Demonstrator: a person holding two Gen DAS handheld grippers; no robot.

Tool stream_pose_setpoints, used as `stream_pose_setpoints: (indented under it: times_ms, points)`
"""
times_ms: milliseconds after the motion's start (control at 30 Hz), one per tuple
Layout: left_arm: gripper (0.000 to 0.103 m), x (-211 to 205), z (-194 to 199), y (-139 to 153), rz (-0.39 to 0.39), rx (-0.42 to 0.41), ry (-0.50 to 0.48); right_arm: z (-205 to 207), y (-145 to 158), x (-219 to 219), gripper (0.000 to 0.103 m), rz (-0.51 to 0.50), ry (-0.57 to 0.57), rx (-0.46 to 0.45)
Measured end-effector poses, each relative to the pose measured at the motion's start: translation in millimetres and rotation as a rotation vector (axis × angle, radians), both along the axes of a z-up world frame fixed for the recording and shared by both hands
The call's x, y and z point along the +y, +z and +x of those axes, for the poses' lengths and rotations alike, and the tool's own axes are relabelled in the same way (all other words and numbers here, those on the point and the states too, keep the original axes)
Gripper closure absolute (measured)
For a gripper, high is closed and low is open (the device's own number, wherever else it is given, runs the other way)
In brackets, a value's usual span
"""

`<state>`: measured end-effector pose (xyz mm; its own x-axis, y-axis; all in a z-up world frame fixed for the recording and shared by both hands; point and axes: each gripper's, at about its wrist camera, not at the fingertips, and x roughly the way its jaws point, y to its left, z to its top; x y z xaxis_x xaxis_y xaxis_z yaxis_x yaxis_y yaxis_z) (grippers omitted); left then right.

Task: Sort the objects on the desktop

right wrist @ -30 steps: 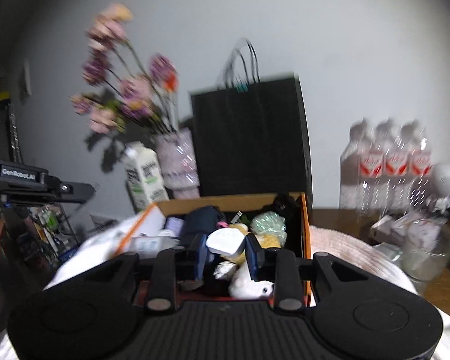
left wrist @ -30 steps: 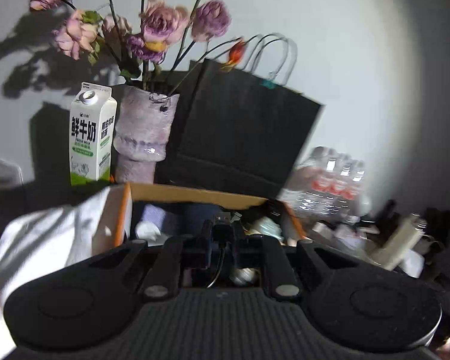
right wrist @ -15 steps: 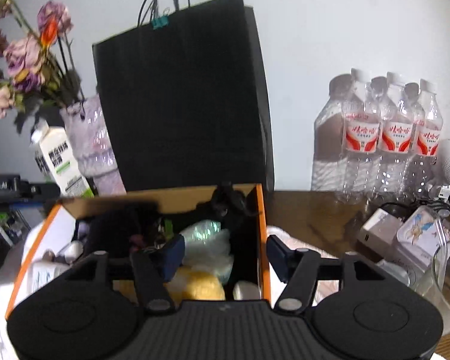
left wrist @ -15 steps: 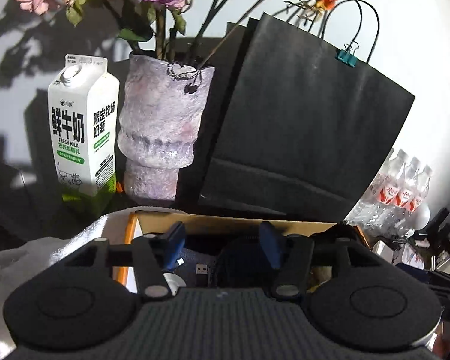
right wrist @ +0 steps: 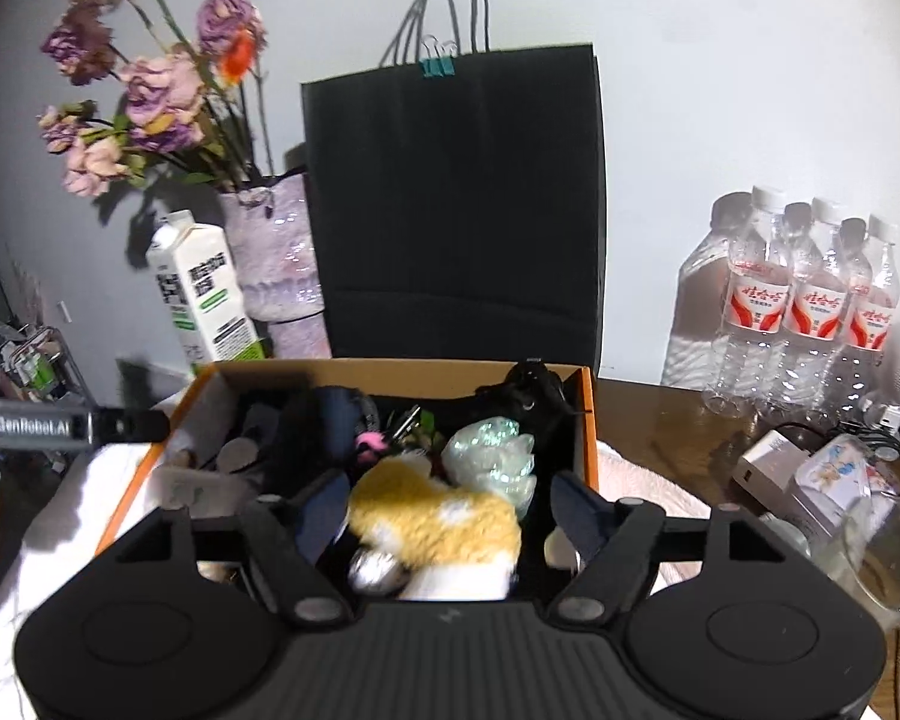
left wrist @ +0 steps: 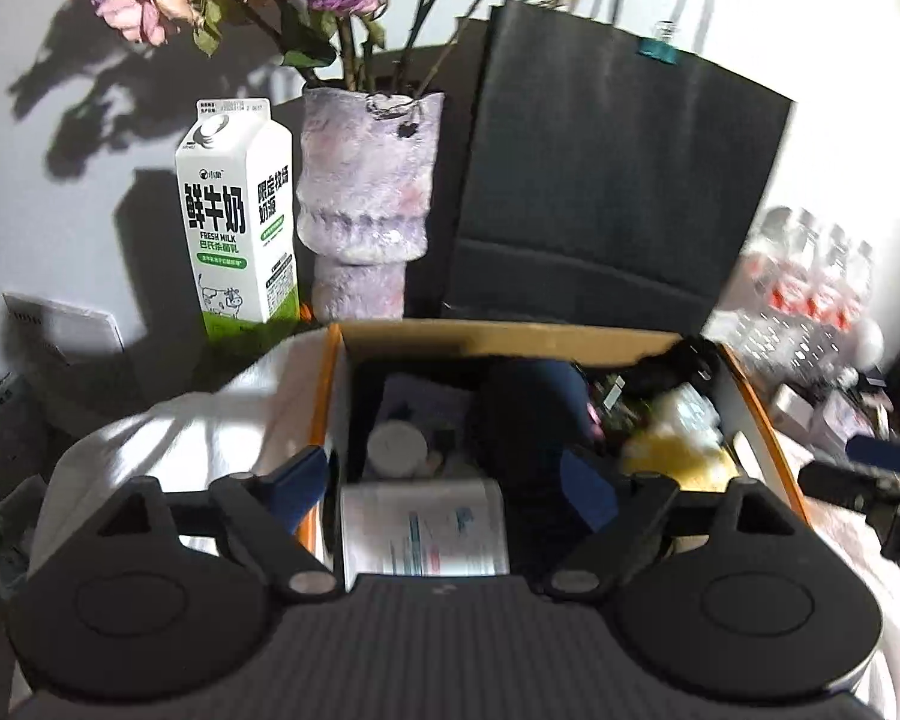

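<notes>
- Now both claws hang wide apart over the cardboard box (right wrist: 402, 373), holding nothing; 1 s ago each was pinched near shut: the left claw (left wrist: 444, 477) on a small dark plug-like bit, the right claw (right wrist: 450, 501) on a white puck-shaped thing.
- Neither item shows between the fingers now, so my read: both got dropped in the box. Can't pick either out for sure in the pile.
- Left claw, fully released: one finger hangs outside the box's left wall over the white cloth (left wrist: 168, 438), the other inside the box. Between them, in the box's near-left corner, lies a white bottle (left wrist: 423, 534) w/ blue print, on its side.
- Right claw, also released, straddles a yellow-and-white plush (right wrist: 438, 519) in the box's near-right part; not touching it as far as I can tell.
- Box is packed: dark blue pouch (left wrist: 534, 414) mid-box, pale green crinkly bag (right wrist: 492, 456) behind the plush, black lump (right wrist: 531, 393) at the far-right corner.
- Right of the box, on the brown surface (right wrist: 648, 420): white charger block (right wrist: 768, 468), small printed tin (right wrist: 840, 474), both near the box but loose. Prob. next to sort.
- Behind the box: milk carton (left wrist: 237, 216), vase (left wrist: 366, 198), black paper bag (right wrist: 456, 204), water bottles (right wrist: 810, 300). Look like backdrop, not sort items.
- Judgement: a drop-off step done, both claws free for the next pick.
</notes>
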<state>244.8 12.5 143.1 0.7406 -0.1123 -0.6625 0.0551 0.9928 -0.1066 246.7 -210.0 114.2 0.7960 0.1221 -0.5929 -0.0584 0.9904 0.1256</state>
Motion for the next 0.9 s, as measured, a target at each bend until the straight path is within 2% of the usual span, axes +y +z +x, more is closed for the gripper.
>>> stream_pose_setpoints:
  times_ms: [67, 200, 300, 533, 600, 633, 700, 767, 900]
  points:
    - [0.007, -3, -18, 2, 0.007, -0.011, -0.014, -16, 5, 1, 0.024, 0.008, 0.002, -0.005]
    - [0.006, -9, -58, 0, 0.029, -0.022, -0.046, -50, 4, 10, 0.023, 0.012, 0.02, -0.012]
    - [0.003, -14, -99, -2, 0.071, -0.084, -0.056, -79, -4, 19, 0.023, 0.002, 0.021, -0.019]
    - [0.0, -28, -199, -12, 0.173, -0.171, -0.208, -155, -25, 46, 0.021, -0.033, 0.052, -0.069]
    - [0.0, -32, -218, -16, 0.216, -0.168, -0.243, -176, -29, 52, 0.014, -0.03, 0.077, -0.091]
    - [0.0, -34, -227, -17, 0.234, -0.171, -0.245, -186, -32, 55, 0.014, -0.028, 0.08, -0.094]
    - [0.0, -33, -249, -19, 0.23, -0.202, -0.243, -204, -35, 61, 0.014, -0.038, 0.071, -0.096]
    - [0.0, -29, -272, -22, 0.194, -0.22, -0.229, -225, -37, 67, 0.014, -0.041, 0.064, -0.112]
    - [0.0, -17, -318, -35, 0.129, -0.187, -0.212, -273, -43, 73, 0.007, -0.034, 0.044, -0.131]
